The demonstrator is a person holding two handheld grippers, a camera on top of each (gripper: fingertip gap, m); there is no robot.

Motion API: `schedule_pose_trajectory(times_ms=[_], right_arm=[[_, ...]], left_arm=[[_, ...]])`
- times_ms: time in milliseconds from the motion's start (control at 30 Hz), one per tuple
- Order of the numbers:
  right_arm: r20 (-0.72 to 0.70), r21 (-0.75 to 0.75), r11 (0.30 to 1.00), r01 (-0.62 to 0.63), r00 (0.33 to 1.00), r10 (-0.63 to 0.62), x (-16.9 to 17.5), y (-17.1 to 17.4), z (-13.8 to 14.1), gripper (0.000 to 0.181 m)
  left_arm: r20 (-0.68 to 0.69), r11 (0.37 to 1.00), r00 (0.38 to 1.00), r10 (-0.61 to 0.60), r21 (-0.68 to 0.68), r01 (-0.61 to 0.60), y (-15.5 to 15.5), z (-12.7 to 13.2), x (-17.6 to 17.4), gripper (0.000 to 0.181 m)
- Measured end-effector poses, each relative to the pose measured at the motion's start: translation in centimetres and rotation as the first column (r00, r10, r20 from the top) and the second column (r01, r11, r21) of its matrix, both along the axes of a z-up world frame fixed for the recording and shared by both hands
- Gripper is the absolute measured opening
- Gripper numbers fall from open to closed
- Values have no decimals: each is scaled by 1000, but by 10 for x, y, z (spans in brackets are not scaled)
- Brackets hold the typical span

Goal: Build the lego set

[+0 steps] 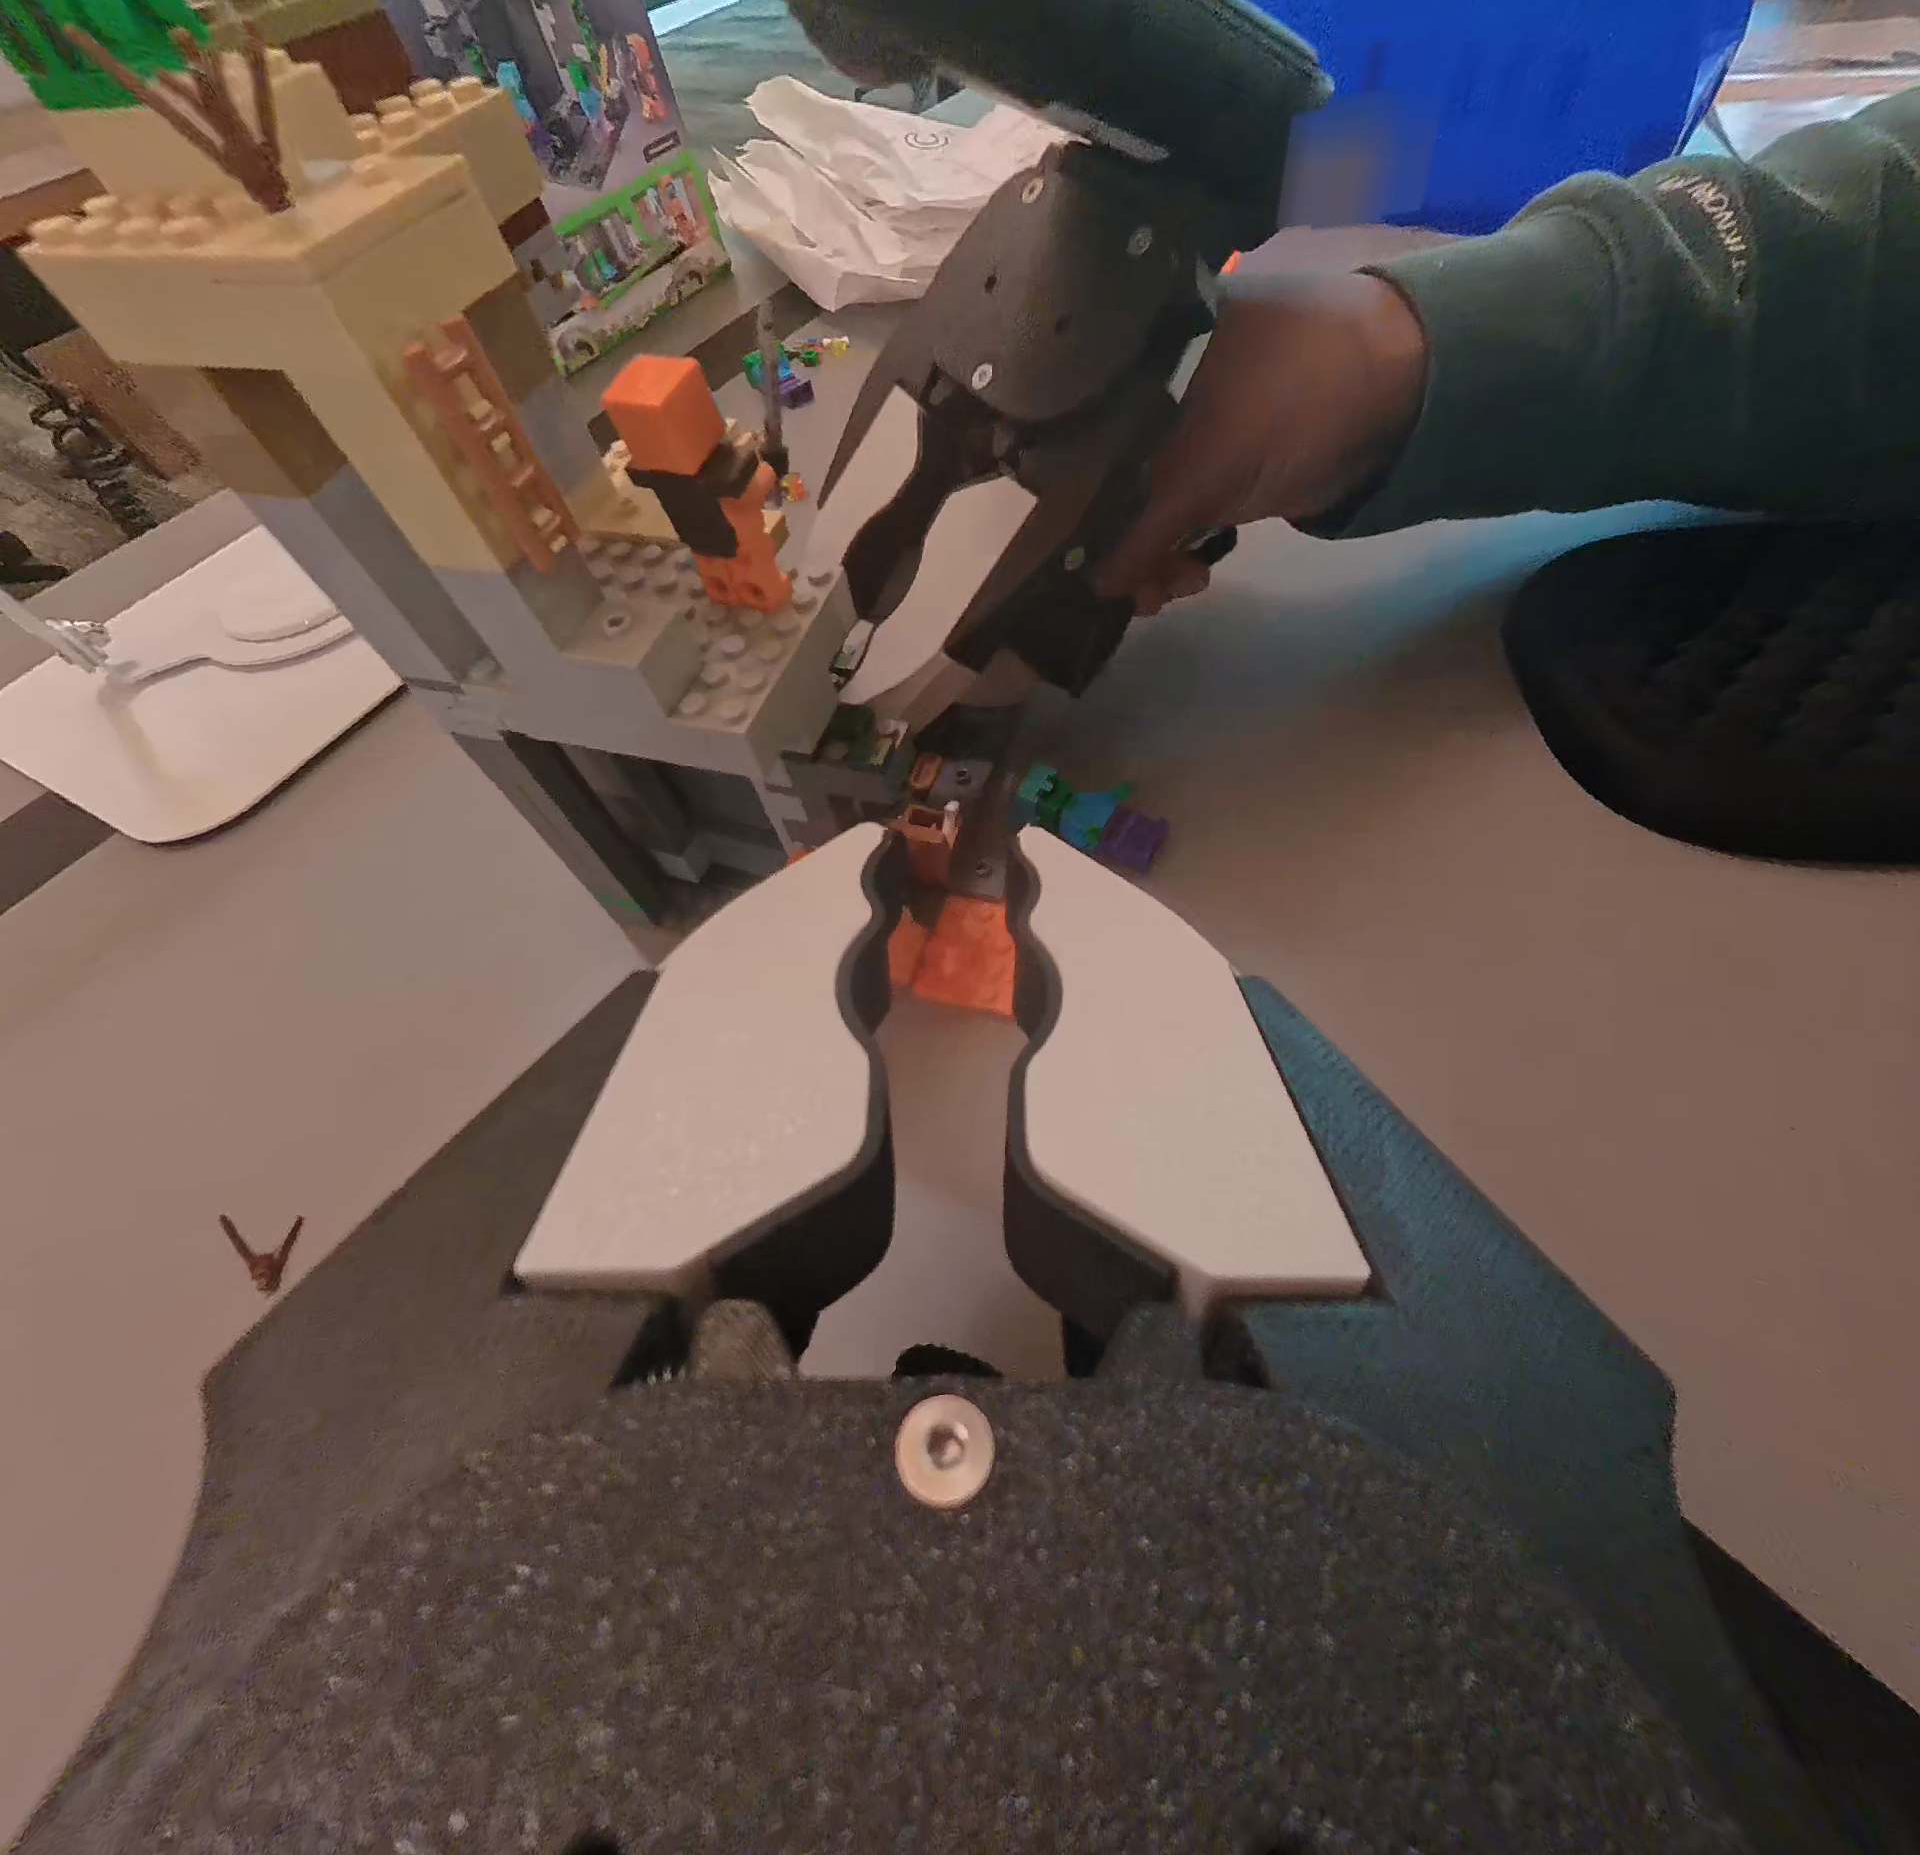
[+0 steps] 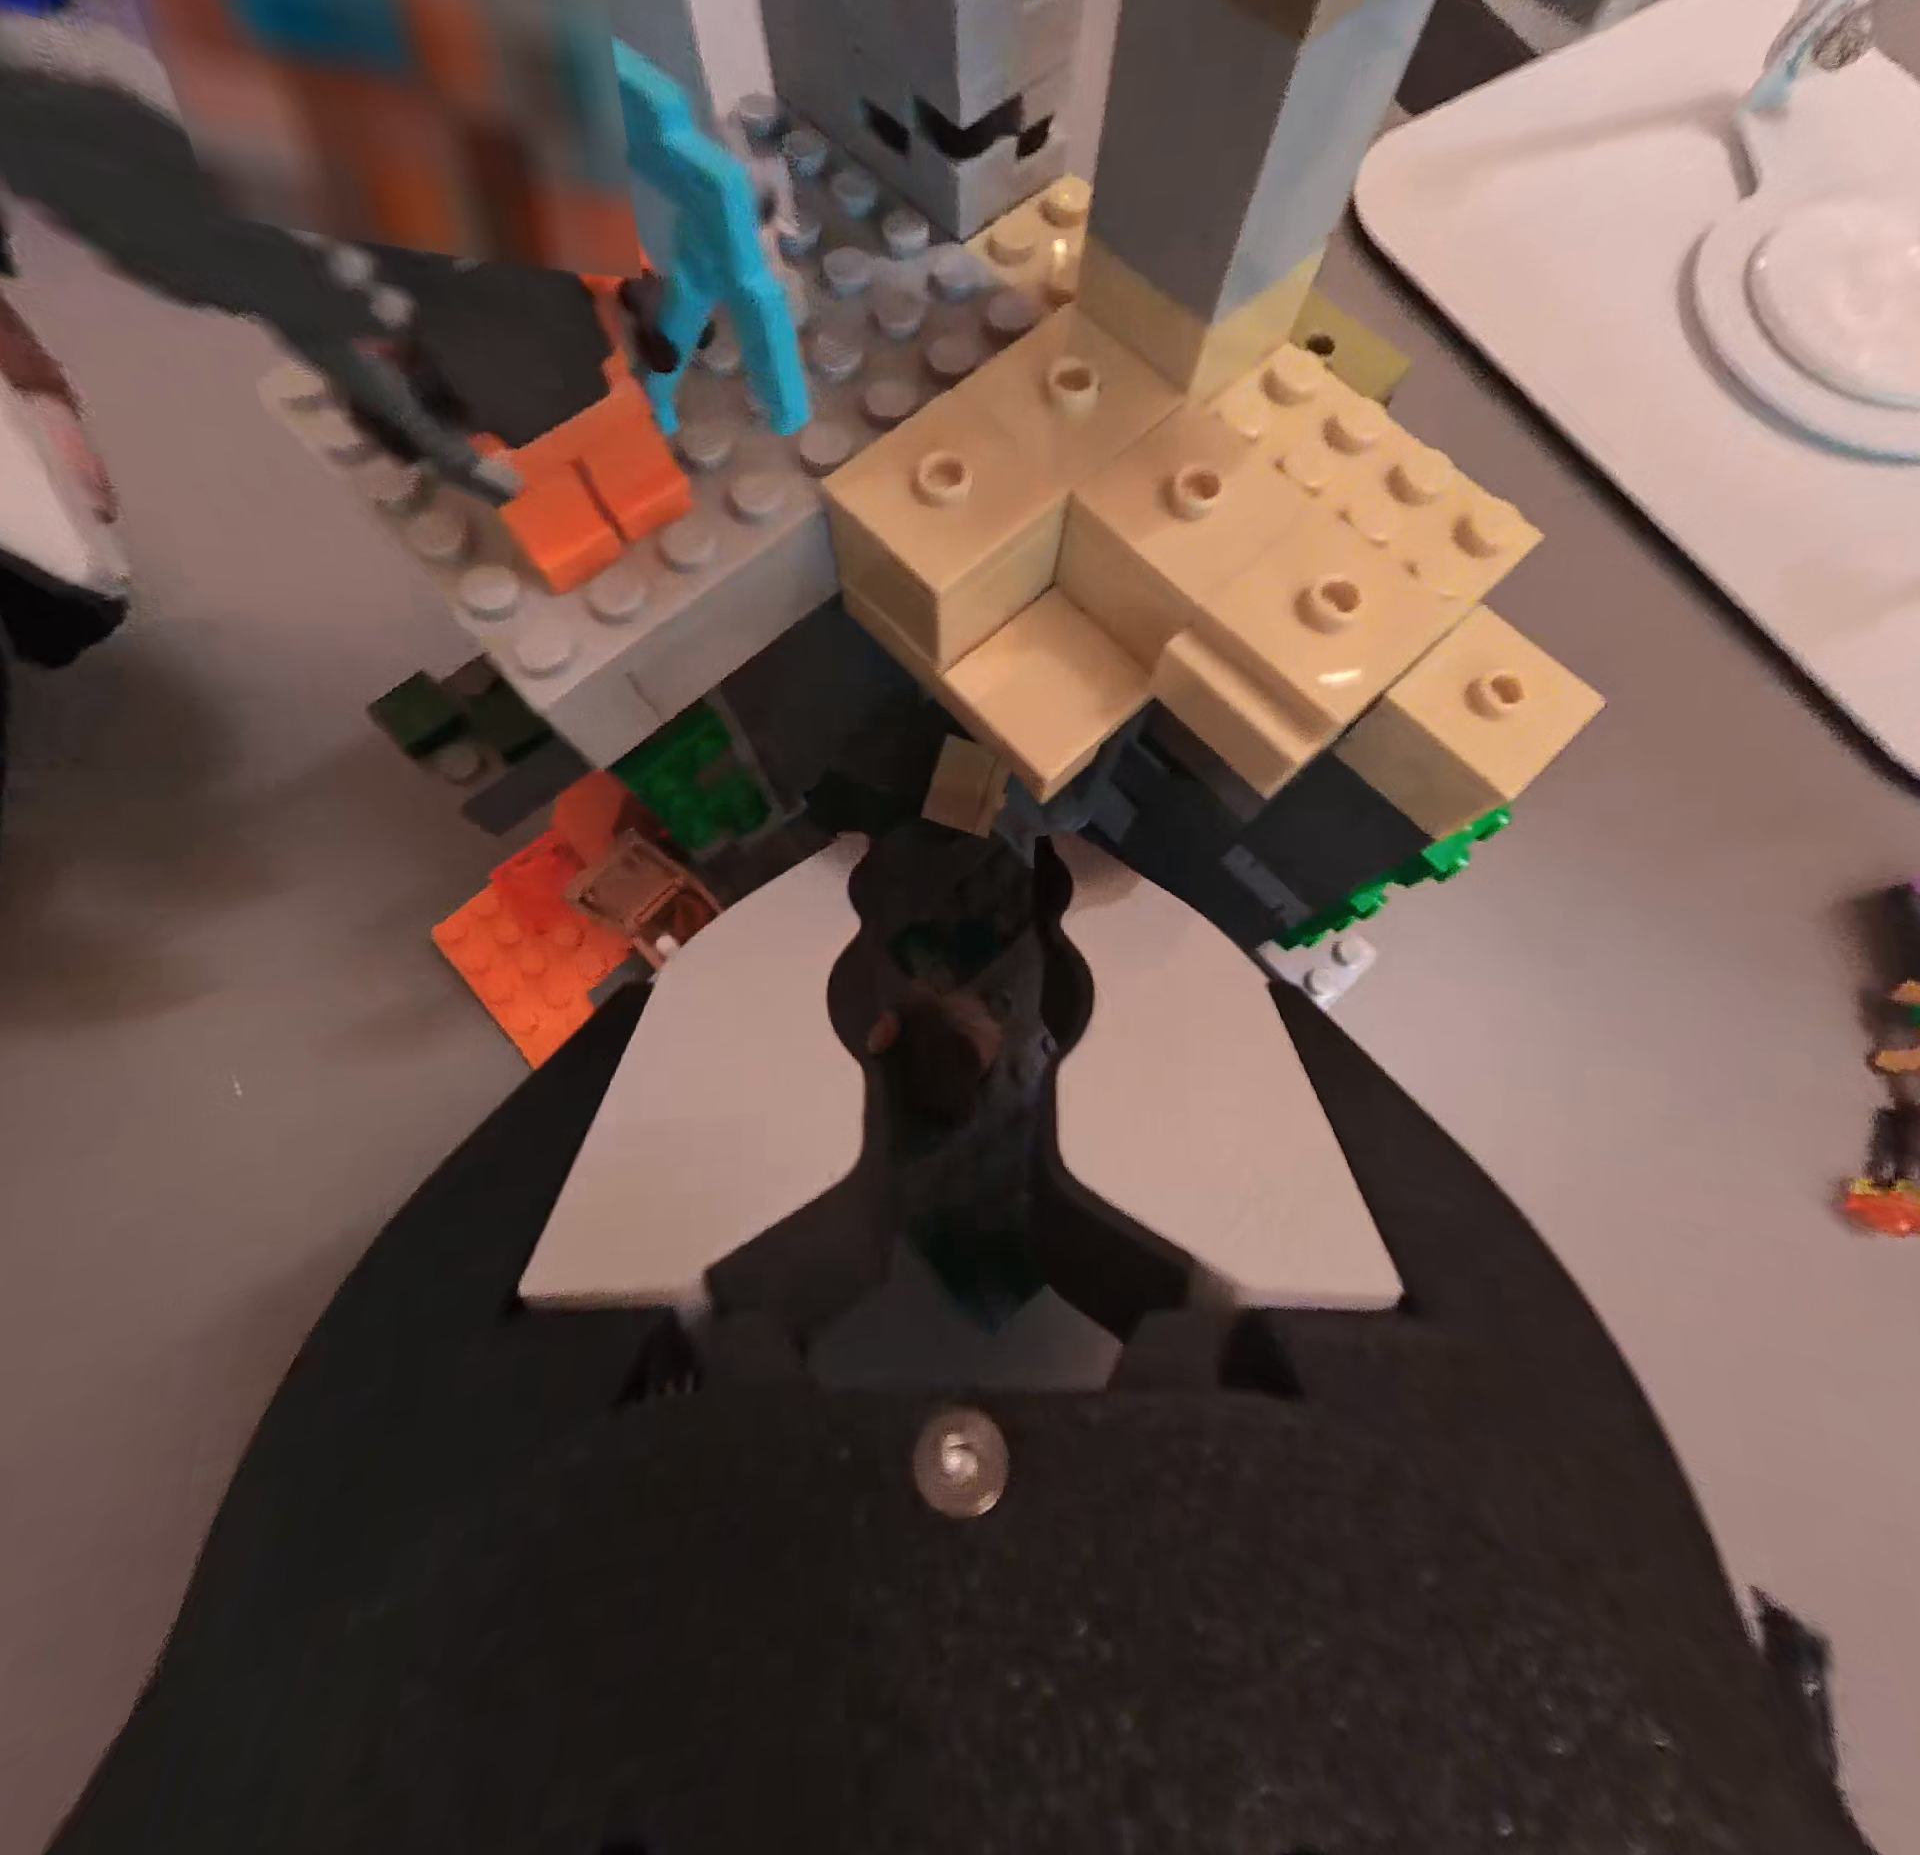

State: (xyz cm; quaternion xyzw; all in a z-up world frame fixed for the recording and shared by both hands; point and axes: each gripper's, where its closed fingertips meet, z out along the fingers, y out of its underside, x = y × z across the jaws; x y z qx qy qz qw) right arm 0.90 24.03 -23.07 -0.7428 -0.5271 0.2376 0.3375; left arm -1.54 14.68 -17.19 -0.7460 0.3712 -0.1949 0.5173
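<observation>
The tan and grey Lego build point(image 1: 644, 683) stands on the table, with an orange minifigure point(image 1: 717, 496) on its grey ledge. My left gripper point(image 1: 948, 841) points at the build's base, its jaws nearly closed with a narrow gap. An orange studded plate point(image 1: 956, 958) shows through the gap, not gripped. My right gripper point(image 1: 860, 662), held in a hand, points down at the ledge's corner. In the right wrist view it point(image 2: 956, 849) hovers over the tan blocks point(image 2: 1143, 517), shut on a dark piece point(image 2: 966, 1036). The minifigure's orange legs point(image 2: 592, 496) and blue sword point(image 2: 717, 278) also show.
A green and teal figure point(image 1: 1091, 818) lies by the base. A white stand point(image 1: 177, 725) sits left, the set's box point(image 1: 623, 143) and white paper bags point(image 1: 862, 195) behind. A black cushion point(image 1: 1714, 693) lies right. A small brown piece point(image 1: 262, 1255) lies near left. Small figures point(image 2: 1891, 1078) lie right. My hands' fingertips stand some 12 centimetres from each other. My left gripper's tips are some 7 centimetres from the orange minifigure point(image 1: 717, 496).
</observation>
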Motion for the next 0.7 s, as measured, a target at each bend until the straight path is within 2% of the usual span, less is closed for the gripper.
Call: schedule_pose_trajectory(times_ms=[167, 233, 300, 433, 567, 633, 700], right_arm=[[11, -60, 997, 49, 999, -49, -6, 2, -7, 24], [7, -55, 997, 57, 998, -57, -8, 3, -7, 14], [4, -57, 997, 56, 998, -56, -8, 2, -7, 14], [0, -36, 998, 42, 999, -42, 5, -2, -1, 13], [-47, 168, 982, -83, 995, 92, 29, -20, 25, 13], [-40, 309, 937, -163, 982, 185, 38, -35, 37, 13], [-20, 449, 858, -247, 958, 286, 43, -54, 48, 13]], left_arm=[[22, 1000, 1000, 14, 5, -14, -2, 1, -7, 18], [31, 1000, 999, 17, 5, -17, -3, 1, -9, 18], [38, 1000, 999, 18, 3, -18, -3, 1, -11, 18], [50, 1000, 999, 10, -6, -10, -4, 2, -10, 18], [77, 999, 997, -6, -42, 10, -7, 3, -3, 18], [125, 993, 992, -29, -106, 43, -10, 3, 6, 20], [189, 976, 981, -40, -203, 79, -13, 3, 18, 24]])
